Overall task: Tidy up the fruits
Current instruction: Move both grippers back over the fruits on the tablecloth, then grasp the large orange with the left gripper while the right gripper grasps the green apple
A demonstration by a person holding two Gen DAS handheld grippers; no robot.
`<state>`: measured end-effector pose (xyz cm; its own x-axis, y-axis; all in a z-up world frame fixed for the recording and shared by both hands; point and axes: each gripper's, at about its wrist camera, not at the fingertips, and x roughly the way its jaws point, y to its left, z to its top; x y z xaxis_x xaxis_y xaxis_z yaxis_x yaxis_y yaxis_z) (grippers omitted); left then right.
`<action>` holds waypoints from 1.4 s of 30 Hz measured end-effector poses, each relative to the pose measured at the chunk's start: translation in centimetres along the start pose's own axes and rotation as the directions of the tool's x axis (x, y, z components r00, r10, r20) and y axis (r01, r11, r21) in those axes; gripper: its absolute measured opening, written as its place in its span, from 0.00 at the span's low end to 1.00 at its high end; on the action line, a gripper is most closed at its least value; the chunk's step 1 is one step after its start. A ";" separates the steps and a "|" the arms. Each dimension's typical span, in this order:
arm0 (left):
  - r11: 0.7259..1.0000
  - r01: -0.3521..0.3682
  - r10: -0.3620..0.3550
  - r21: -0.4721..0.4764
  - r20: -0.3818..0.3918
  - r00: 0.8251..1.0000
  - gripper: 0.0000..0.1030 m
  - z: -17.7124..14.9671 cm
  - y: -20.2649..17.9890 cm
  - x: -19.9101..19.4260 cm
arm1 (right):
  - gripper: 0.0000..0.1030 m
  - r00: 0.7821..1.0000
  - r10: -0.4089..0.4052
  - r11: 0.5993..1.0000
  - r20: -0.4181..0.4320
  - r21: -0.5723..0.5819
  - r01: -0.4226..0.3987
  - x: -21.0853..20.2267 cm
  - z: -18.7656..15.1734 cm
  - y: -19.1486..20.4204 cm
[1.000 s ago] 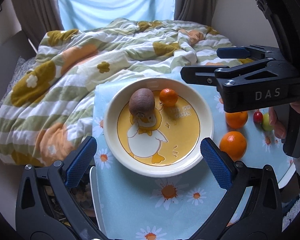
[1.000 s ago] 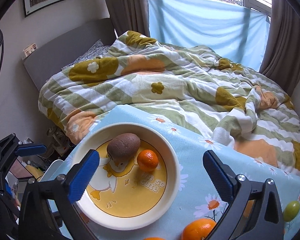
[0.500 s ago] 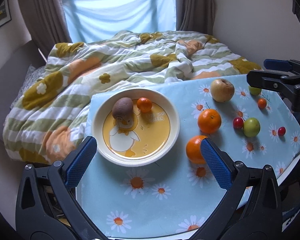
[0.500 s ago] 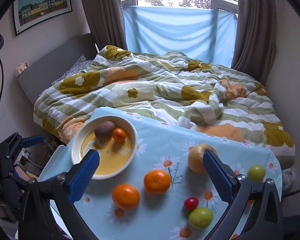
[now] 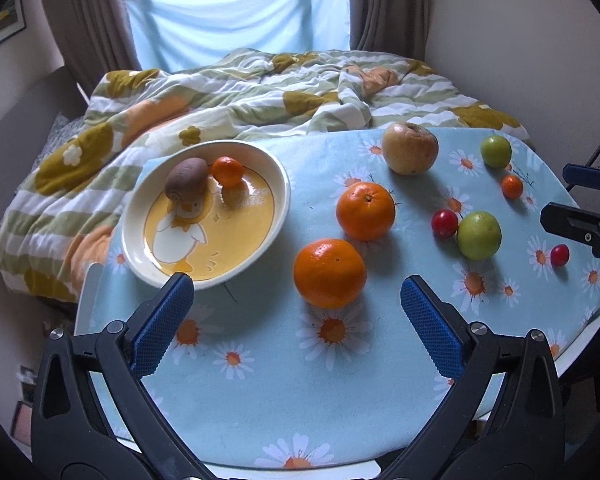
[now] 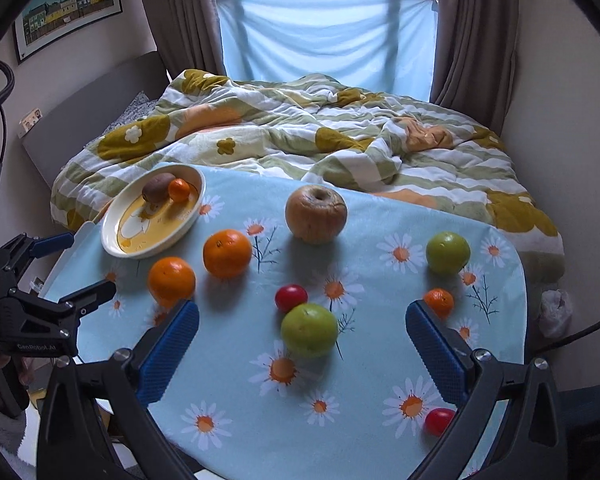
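Both tongs are held wide apart and empty above the near edge of the table (image 5: 260, 400); the left gripper (image 5: 296, 316) is spread over the cloth just in front of the near orange (image 5: 329, 273), and the right gripper (image 6: 302, 338) brackets the larger green fruit (image 6: 309, 329) without touching it. A cream plate (image 5: 276, 184) with a duck picture is set at the left of the daisy-printed cloth; a brown kiwi (image 5: 186, 174) and a small orange (image 5: 227, 170) lie in it, touching each other. Outside the plate, a second orange (image 5: 365, 211) is seen just beyond the near one; a wrinkled apple (image 5: 409, 147) sits further back; a red cherry fruit (image 5: 444, 223) touches the larger green fruit; a smaller green fruit (image 5: 496, 151), a tiny orange (image 5: 512, 186) and another red fruit (image 5: 559, 255) are scattered to the right. A rumpled striped quilt (image 5: 260, 92) is spread on the bed behind the table.
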<state>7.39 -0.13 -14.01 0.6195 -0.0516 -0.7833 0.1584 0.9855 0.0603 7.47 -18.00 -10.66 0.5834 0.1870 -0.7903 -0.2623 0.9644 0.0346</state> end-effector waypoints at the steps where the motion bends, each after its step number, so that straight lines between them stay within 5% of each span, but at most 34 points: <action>1: 1.000 0.005 -0.005 0.005 -0.002 1.000 1.00 -0.1 -0.4 0.6 | 1.00 1.000 0.003 1.000 -0.006 -0.002 -0.003 0.5 -0.5 -0.3; 18: 0.997 0.062 -0.057 0.048 -0.102 0.993 0.96 -0.4 -3.1 8.4 | 1.00 0.993 0.080 0.997 -0.090 0.024 -0.078 7.1 -3.5 -1.9; 27: 0.997 0.013 -0.001 0.076 -0.156 0.988 0.64 -0.6 -2.8 9.8 | 0.83 0.985 0.097 0.995 -0.141 0.024 -0.095 9.3 -2.8 -1.8; 30: 0.998 0.031 -0.021 0.058 -0.156 0.988 0.64 -0.7 -2.2 9.6 | 0.74 0.982 0.109 0.994 -0.153 0.025 -0.106 9.8 -2.6 -1.5; 42: 0.997 0.045 -0.033 0.070 -0.164 0.986 0.63 -1.2 -2.6 9.1 | 0.67 0.982 0.113 0.994 -0.150 0.018 -0.111 10.0 -2.4 -0.9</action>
<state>11.71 -2.93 -21.97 0.4793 -0.0572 -0.8758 0.2398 0.9684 0.0680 11.69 -17.41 -20.11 0.4282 0.2642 -0.8642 -0.3120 0.9407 0.1330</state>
